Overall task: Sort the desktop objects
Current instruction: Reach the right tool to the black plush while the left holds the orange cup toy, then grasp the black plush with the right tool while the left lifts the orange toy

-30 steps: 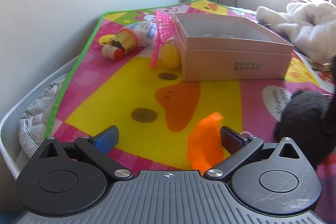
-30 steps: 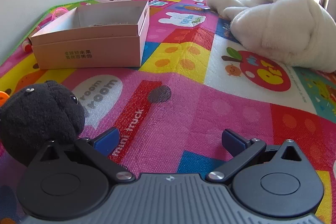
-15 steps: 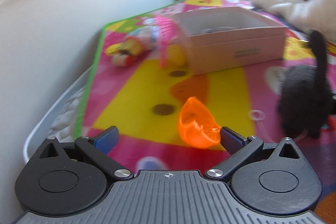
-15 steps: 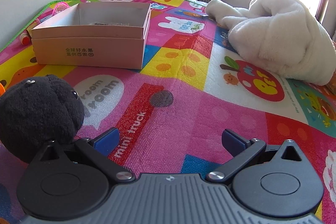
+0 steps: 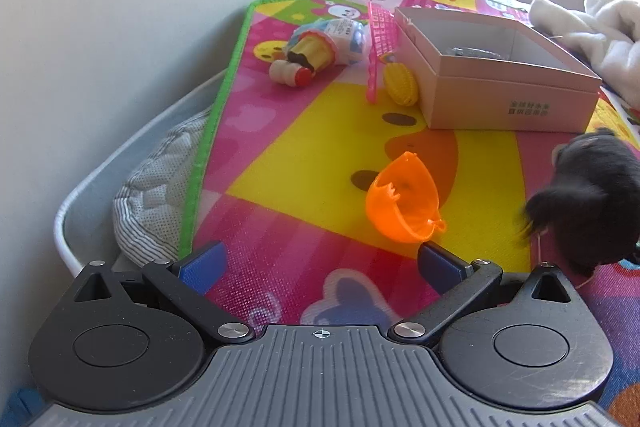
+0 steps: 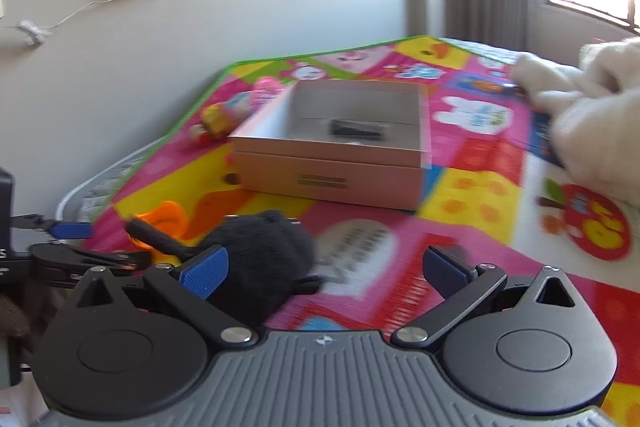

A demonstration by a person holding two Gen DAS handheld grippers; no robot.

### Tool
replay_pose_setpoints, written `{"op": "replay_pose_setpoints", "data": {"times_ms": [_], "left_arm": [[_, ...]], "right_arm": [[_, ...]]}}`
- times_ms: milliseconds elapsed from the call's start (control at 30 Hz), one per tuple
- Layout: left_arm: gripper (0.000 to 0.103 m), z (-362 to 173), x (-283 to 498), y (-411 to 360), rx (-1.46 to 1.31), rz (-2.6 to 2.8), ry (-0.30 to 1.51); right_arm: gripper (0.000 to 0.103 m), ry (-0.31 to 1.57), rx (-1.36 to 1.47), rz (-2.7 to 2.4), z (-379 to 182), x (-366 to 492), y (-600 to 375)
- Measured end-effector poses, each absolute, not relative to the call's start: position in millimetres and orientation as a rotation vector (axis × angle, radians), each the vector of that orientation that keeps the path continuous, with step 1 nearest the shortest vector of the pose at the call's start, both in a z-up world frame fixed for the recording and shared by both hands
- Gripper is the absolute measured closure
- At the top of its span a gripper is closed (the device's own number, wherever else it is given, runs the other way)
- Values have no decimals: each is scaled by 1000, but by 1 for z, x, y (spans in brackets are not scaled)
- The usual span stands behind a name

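A bright cartoon play mat by a grey wall carries a pink box. Before the box lie an orange cup and a black plush — blurred. Left gripper and right gripper both gape wide, empty; the box's dark contents are indistinct.

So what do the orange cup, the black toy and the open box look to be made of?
Orange cup: likely thin translucent plastic, glossy; the mat's colours glow through its wall. Black toy: plush, judging by its matte, fuzzy, soft outline. Open box: probably cardboard, with a smooth matte pinkish outside, a pale inside and crisp folded edges.
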State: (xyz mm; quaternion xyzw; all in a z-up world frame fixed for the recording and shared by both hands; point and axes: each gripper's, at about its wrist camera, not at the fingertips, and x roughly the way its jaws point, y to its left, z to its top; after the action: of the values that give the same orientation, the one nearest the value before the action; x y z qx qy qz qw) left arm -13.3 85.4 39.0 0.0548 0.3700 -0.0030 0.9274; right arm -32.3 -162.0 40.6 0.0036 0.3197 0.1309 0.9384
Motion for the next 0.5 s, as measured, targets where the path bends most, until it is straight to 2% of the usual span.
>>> {"op": "replay_pose_setpoints", "data": {"times_ms": [167, 267, 300, 400, 500], "left_arm": [[0, 41, -15, 85, 116, -15, 763], [0, 41, -15, 84, 118, -32, 764], [0, 41, -15, 83, 118, -38, 763], [0, 40, -13, 83, 121, -44, 762], [0, 38, -9, 84, 121, -39, 765]], "right_arm": [[2, 666, -11, 306, 23, -16, -134], [22, 647, -24, 361, 27, -17, -127], [26, 643, -33, 369, 29, -17, -125], [25, 642, -35, 380, 30, -12, -121], [16, 642, -18, 403, 32, -8, -117]]}}
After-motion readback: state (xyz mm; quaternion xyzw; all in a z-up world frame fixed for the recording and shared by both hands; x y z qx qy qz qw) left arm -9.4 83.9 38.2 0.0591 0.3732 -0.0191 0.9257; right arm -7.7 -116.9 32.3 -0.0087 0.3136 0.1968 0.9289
